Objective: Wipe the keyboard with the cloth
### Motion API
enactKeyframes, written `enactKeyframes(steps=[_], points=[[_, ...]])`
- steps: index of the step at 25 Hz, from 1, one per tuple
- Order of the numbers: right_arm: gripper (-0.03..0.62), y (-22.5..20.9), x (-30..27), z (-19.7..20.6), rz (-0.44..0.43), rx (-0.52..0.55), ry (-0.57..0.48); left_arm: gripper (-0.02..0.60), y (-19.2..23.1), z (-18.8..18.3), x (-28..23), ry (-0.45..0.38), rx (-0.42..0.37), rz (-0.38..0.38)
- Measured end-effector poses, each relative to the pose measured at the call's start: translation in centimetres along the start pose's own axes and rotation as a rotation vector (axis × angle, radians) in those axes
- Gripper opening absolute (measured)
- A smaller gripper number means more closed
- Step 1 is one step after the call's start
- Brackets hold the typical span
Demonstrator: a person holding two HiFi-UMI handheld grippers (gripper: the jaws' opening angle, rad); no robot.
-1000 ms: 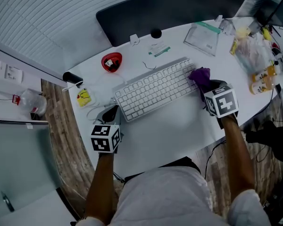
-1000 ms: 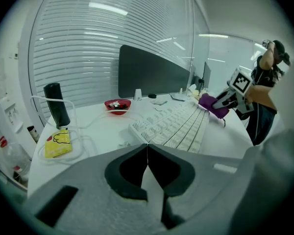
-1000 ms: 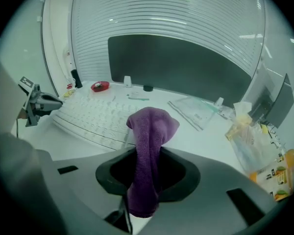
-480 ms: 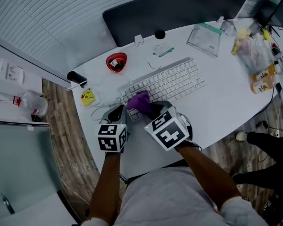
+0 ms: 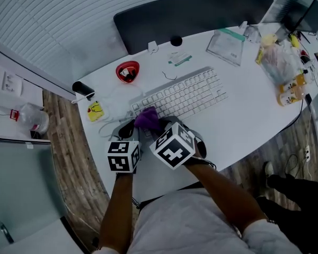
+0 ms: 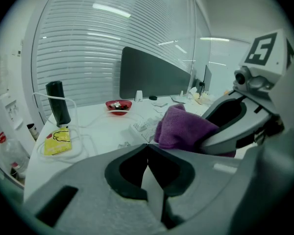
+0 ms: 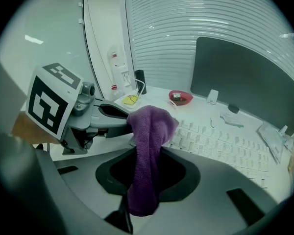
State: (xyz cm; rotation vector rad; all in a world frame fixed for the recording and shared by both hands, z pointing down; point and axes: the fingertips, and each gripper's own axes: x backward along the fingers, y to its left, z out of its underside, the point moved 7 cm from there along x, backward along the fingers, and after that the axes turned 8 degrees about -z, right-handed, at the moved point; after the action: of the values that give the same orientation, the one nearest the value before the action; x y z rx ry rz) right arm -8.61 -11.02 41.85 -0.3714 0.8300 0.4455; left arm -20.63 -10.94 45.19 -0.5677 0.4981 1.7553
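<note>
A white keyboard [image 5: 177,97] lies slanted across the white desk [image 5: 238,115]. My right gripper [image 5: 153,123] is shut on a purple cloth [image 5: 146,118], and the cloth rests on the keyboard's left end. In the right gripper view the cloth [image 7: 149,153] hangs bunched between the jaws, with the keyboard [image 7: 220,143] beyond it. My left gripper [image 5: 126,130] sits just left of the keyboard's near-left corner, its jaws closed together and empty. In the left gripper view [image 6: 147,153] the cloth [image 6: 183,131] and the right gripper are close on the right.
A red bowl [image 5: 127,70] stands behind the keyboard's left end. A yellow tag [image 5: 94,110] and white cable lie at the desk's left edge by a black cylinder [image 5: 81,88]. A dark panel [image 5: 191,15] backs the desk. A clear pouch [image 5: 225,44], bags and bottles [image 5: 291,91] crowd the right.
My right gripper carried the cloth from the keyboard's right end across to its left end, then shifted slightly further left. The left gripper has stayed by the keyboard's left corner.
</note>
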Motion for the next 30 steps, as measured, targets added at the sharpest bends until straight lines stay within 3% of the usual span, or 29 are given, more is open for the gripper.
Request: enactKeyframes(steps=[17, 25, 30], points=[[0.087, -17.6, 11.2, 9.9, 0.313, -0.187, 0.043, 0.015, -0.3, -0.3, 0.0, 0.024, -0.039, -0.026], [0.086, -21.8, 13.8, 12.4, 0.362, -0.252, 0.023, 0.017, -0.5, -0.4, -0.1, 0.034, -0.053, -0.044], [0.086, -21.4, 15.1, 12.2, 0.357, -0.259, -0.04, 0.017, -0.5, -0.4, -0.1, 0.035, -0.064, -0.043]])
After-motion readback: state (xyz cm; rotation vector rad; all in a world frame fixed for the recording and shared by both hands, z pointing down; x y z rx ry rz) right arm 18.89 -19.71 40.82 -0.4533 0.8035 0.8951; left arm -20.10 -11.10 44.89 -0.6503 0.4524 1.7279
